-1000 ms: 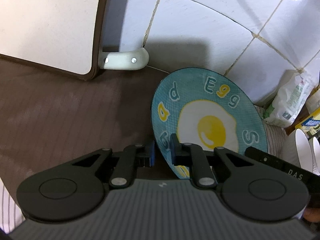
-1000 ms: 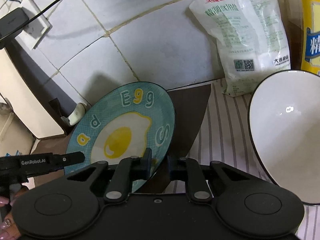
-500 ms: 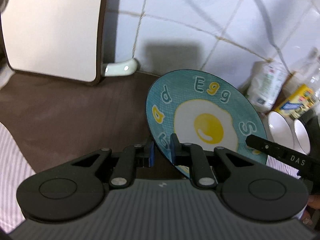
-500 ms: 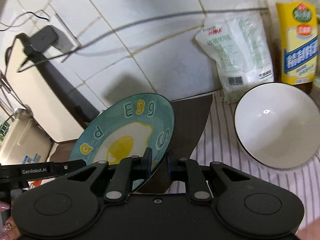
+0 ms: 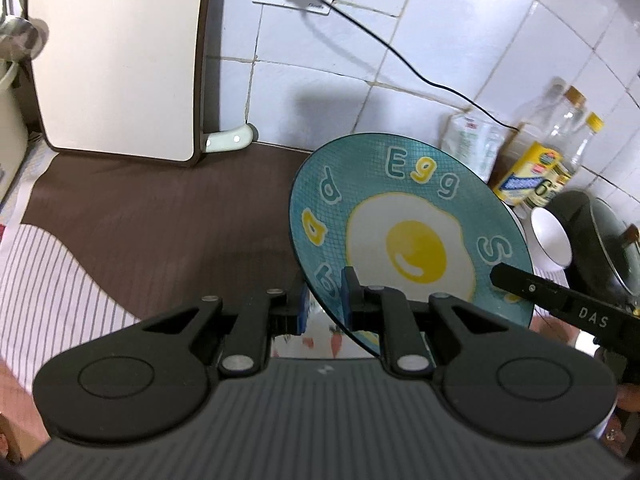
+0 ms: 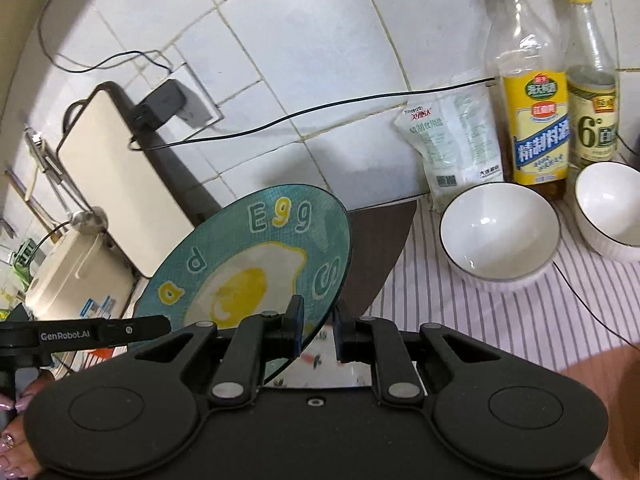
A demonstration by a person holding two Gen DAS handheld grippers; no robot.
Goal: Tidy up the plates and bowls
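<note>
1. Left gripper (image 5: 324, 300) is pinching the near rim of the egg plate (image 5: 408, 236) between nearly closed fingers, holding it tilted above the brown mat (image 5: 168, 216)
2. Right gripper (image 6: 316, 320) is clamping the same plate's (image 6: 256, 264) edge; two white bowls (image 6: 500, 236) are sitting on the striped cloth (image 6: 480, 312) beside the bottles (image 6: 532, 92)
</note>
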